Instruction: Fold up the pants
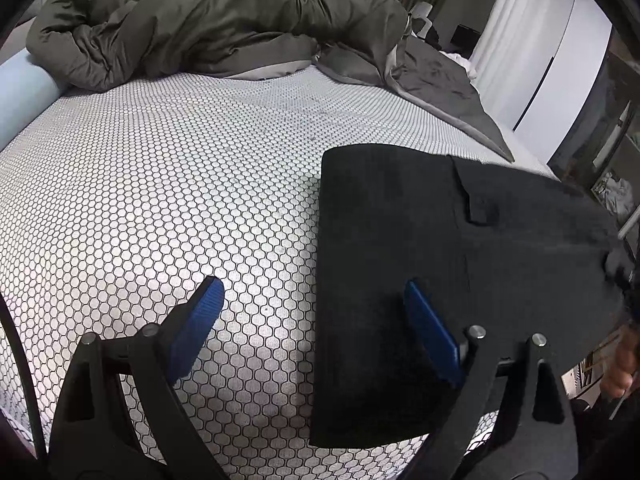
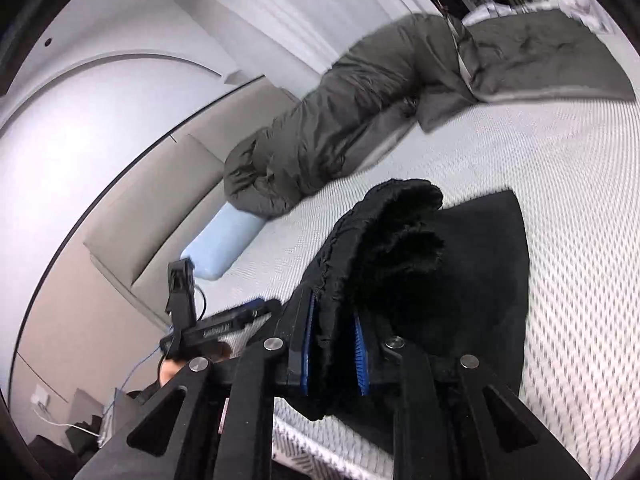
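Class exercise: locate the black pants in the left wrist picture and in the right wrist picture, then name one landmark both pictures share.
Left wrist: black pants lie flat, lower right, on the patterned mattress.
Right wrist: black pants, lower centre, bunched edge pinched in the right gripper.
Shared landmark: grey duvet, heaped along the bed's far side.

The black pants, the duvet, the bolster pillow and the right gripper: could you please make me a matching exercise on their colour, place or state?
Things:
1. pants
2. duvet
3. bolster pillow
4. right gripper

Descriptions:
A. light blue, at the mattress edge
B. jaws shut on fabric
C. olive-grey, bunched at the far side of the mattress
D. black, partly lifted off the mattress

Pairs: 1-D, 2-C, 3-A, 4-B
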Demonstrator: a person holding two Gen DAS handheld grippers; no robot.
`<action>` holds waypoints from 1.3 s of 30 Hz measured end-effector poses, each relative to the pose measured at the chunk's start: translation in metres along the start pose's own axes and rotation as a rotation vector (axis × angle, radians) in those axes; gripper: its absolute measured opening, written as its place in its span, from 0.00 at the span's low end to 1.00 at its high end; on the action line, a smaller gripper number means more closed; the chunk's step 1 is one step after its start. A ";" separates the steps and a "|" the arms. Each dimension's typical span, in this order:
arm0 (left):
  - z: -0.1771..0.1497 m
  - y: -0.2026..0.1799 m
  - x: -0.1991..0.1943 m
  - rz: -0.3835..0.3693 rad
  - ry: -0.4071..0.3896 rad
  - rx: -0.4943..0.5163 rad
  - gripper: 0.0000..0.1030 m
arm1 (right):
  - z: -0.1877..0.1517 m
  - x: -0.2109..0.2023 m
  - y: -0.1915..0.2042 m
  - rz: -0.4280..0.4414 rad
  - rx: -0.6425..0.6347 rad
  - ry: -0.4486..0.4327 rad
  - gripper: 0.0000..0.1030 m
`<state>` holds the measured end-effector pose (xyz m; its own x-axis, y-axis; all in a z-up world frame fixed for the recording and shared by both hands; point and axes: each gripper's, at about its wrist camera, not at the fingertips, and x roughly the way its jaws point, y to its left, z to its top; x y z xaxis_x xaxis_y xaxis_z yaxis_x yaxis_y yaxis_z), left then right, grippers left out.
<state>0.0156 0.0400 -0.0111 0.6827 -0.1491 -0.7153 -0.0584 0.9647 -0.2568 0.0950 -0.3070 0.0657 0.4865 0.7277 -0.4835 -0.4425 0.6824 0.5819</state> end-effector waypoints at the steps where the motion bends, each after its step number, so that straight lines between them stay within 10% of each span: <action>1: -0.001 0.000 0.000 0.006 0.003 0.004 0.88 | -0.008 0.004 -0.008 -0.022 0.003 0.031 0.16; 5: -0.001 -0.011 0.000 0.052 -0.019 0.044 0.88 | -0.042 0.036 -0.053 -0.256 -0.031 0.222 0.24; 9: -0.008 -0.047 -0.022 0.003 -0.122 0.208 0.88 | -0.032 0.007 -0.028 -0.265 -0.134 0.069 0.48; 13: -0.022 -0.086 -0.023 -0.090 -0.134 0.403 0.88 | -0.027 -0.001 0.022 -0.270 -0.343 -0.053 0.49; 17: -0.035 -0.109 0.006 -0.171 0.003 0.495 0.88 | -0.032 0.060 0.039 -0.237 -0.417 0.104 0.46; 22: -0.053 -0.117 0.036 -0.088 0.057 0.620 0.97 | -0.049 0.125 0.019 -0.352 -0.427 0.314 0.42; 33: -0.032 -0.067 0.023 -0.031 0.044 0.457 0.96 | -0.057 0.062 0.007 -0.380 -0.508 0.276 0.43; 39: -0.011 -0.075 0.001 -0.108 -0.083 0.439 0.91 | -0.033 0.054 0.020 -0.335 -0.435 0.103 0.44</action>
<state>0.0127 -0.0349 0.0010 0.7250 -0.2536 -0.6403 0.3184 0.9478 -0.0149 0.0876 -0.2519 0.0299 0.5878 0.4540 -0.6696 -0.5567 0.8275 0.0724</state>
